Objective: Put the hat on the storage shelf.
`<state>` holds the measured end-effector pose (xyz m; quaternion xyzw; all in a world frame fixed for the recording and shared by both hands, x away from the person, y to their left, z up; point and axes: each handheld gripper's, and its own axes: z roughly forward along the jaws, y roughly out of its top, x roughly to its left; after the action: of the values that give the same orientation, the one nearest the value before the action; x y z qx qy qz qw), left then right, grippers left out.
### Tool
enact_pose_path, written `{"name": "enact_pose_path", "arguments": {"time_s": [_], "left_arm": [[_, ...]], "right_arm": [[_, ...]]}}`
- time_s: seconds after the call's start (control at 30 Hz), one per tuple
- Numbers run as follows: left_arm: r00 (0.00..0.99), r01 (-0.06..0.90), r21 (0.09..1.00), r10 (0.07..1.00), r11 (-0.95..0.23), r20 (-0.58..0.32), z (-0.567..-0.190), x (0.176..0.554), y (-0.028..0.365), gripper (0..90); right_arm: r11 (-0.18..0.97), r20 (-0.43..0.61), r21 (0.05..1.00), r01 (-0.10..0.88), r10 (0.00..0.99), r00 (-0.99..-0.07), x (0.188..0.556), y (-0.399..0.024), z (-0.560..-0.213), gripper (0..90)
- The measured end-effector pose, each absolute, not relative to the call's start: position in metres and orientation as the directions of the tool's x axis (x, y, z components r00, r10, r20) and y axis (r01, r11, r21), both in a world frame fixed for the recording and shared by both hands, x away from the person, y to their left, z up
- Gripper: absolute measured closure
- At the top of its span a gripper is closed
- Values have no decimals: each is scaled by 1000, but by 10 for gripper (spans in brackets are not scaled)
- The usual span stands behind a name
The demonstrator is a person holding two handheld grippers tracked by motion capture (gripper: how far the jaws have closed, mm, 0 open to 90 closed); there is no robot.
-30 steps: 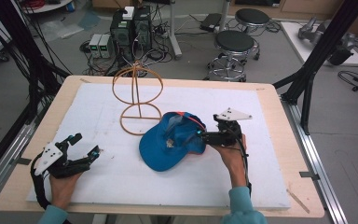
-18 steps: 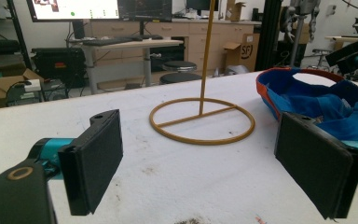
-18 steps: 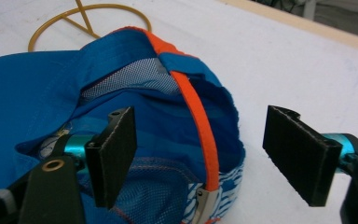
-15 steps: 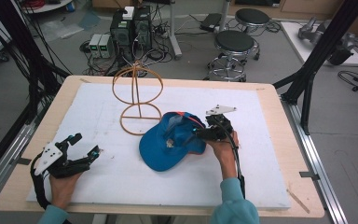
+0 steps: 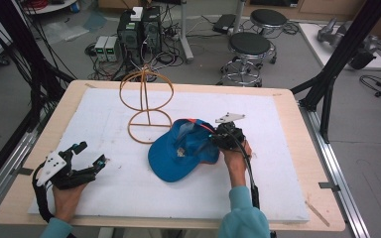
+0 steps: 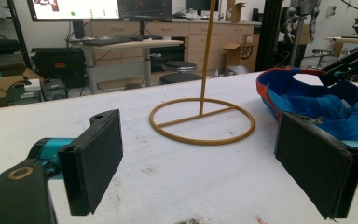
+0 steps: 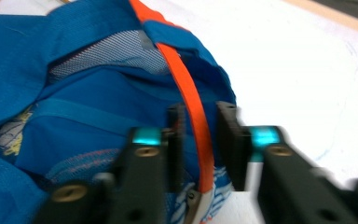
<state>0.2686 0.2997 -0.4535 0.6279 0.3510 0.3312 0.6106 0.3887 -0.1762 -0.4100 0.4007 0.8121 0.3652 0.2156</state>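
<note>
A: Where do we have the cap (image 5: 186,151)?

B: It lies upside down on the white tabletop (image 5: 287,148), just in front of the wire stand (image 5: 146,106) and a little to its right. Our right hand-held gripper (image 5: 214,139) sits at the cap's far right edge, jaws around the orange strap (image 7: 186,93). They look nearly pressed together on it, though a sliver of gap shows, so we judge it a light pinch at best.

A: What could go wrong?

B: The strap is thin and slick-looking. If we lift with that loose a hold, it may slide out, or the cap may swing and sag from one point.

A: And the left hand-held gripper (image 5: 90,154)?

B: Spread wide, holding nothing, well to the left of the stand.

A: Anything in the way?

B: The stand's ring base (image 6: 202,120) rests close beside the cap, so a sideways drag could knock it. Stools (image 5: 249,47) and computers (image 5: 139,29) stand beyond the stand, off the tabletop.
</note>
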Motion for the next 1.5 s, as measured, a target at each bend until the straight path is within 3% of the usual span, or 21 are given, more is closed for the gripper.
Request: {"name": "enact_pose_path", "arguments": {"time_s": [0.07, 0.23, 0.3, 0.77, 1.3, 1.5], "left_arm": [[534, 36, 999, 845, -8, -13, -453, 269, 300, 157], [534, 37, 999, 845, -9, -12, -453, 269, 300, 157], [534, 37, 999, 845, -9, -12, -453, 269, 300, 157], [533, 38, 999, 846, -8, -13, -453, 269, 300, 158], [534, 38, 999, 846, -9, -12, -453, 269, 300, 158], [533, 38, 999, 846, -8, -14, -453, 269, 300, 158]], "right_arm": [[416, -82, 776, 475, 812, -577, 387, -174, -408, 839], [360, -15, 785, 505, 825, -564, 388, -177, -408, 872], [326, 48, 787, 524, 814, -579, 390, -179, -409, 875], [273, 95, 808, 522, 814, -573, 385, -187, -402, 879], [121, 85, 947, 298, 798, -597, 370, -187, -383, 883], [67, 112, 959, 274, 801, -588, 365, -192, -377, 883]]}}
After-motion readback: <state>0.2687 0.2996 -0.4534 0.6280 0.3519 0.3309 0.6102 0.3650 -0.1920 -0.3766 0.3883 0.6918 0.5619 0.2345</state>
